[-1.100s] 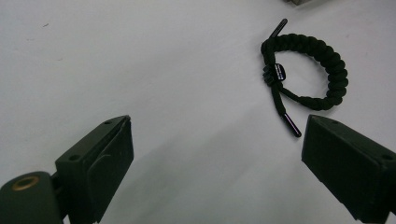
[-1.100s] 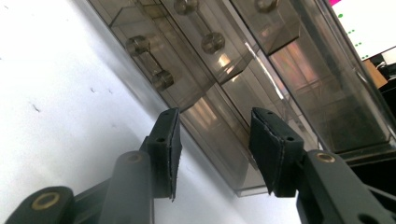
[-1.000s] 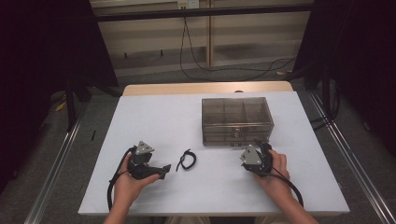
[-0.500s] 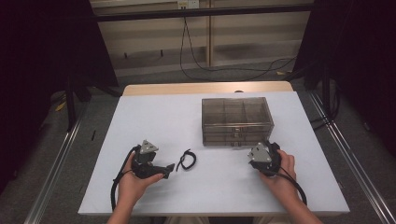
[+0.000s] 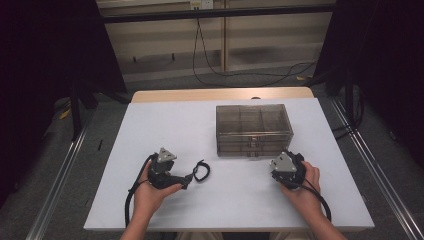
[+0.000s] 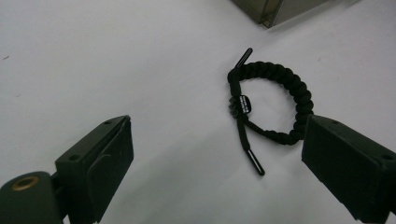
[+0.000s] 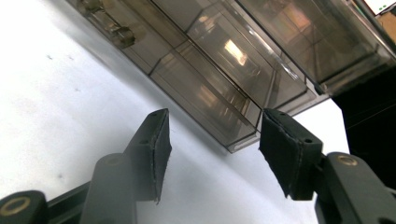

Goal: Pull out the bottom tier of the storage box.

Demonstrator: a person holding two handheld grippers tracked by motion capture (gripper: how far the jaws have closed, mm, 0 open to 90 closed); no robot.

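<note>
A black braided bracelet [image 5: 201, 170] [image 6: 275, 102] lies flat on the white table [image 5: 165, 130], with its two cord ends sticking out. My left gripper [image 5: 187, 179] [image 6: 219, 140] is open just left of it, jaws wide; the bracelet's near edge lies by the right jaw. A smoky clear drawer box [image 5: 252, 129] [image 7: 224, 60] stands at the table's middle right. My right gripper [image 5: 291, 158] [image 7: 215, 135] is open, held low in front of the box's right front corner, with nothing between its jaws.
The table's far edge is a wooden strip [image 5: 220, 94]. Dark curtains and metal floor rails [image 5: 60, 175] flank the table. Cables trail from both grippers toward the near edge. Bare table surface lies left of the box and between the two hands.
Both grippers have drifted slightly to the right; the left one is now closer to the bracelet. The bracelet and box have not moved.
</note>
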